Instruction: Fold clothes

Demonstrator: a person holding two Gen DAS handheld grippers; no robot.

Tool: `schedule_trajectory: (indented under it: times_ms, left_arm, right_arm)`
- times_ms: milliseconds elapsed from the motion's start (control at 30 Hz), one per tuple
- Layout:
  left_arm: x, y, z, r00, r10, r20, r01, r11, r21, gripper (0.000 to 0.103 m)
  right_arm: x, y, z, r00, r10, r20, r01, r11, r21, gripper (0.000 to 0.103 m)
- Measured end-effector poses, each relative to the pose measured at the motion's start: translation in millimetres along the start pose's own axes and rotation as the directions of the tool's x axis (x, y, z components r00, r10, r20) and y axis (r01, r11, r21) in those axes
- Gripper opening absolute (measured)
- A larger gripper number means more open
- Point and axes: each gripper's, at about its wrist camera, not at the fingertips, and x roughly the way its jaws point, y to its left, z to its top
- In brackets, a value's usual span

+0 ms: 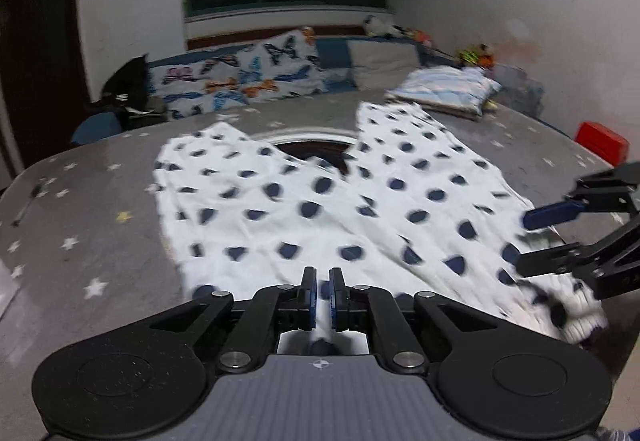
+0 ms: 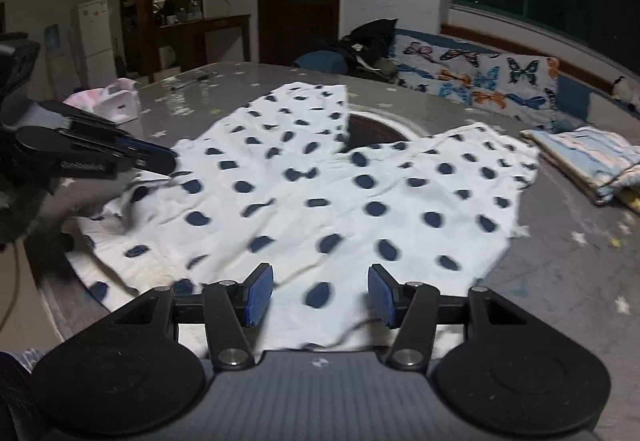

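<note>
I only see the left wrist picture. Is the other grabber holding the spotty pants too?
Observer: No. The right gripper is open, and the spotty pants lie under it, not pinched.
Child: What's past the table on that side?
Observer: A white fridge stands by the far wall.
Child: Is my grabber in that picture?
Observer: Yes, the left gripper shows at the left edge, shut on the pants' edge.
Child: Anything else on the table?
Observer: A pink and white bundle sits near the far left corner.
</note>
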Motion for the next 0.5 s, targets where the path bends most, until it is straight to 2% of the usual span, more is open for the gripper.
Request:
schedule_trajectory:
  times_ms: [167, 333, 500]
  left_arm:
    - [9, -1, -16, 0.999, 0.008, -0.054, -0.007, 1.0, 0.019, 0.007]
    - [2, 5, -24, 0.999, 0.018, -0.038, -0.018, 1.0, 0.017, 0.009]
    - [-1, 8, -25, 0.999, 0.021, -0.034, -0.021, 1.0, 0.002, 0.01]
  right_arm:
    - [2, 7, -12, 0.999, 0.011, -0.032, -0.011, 1.0, -0.016, 0.054]
    - [-9, 1, -27, 0.999, 0.002, -0.041, -0.001, 1.0, 0.02, 0.054]
    - [-20, -1, -28, 0.999, 0.009, -0.039, -0.008, 0.999, 0.034, 0.054]
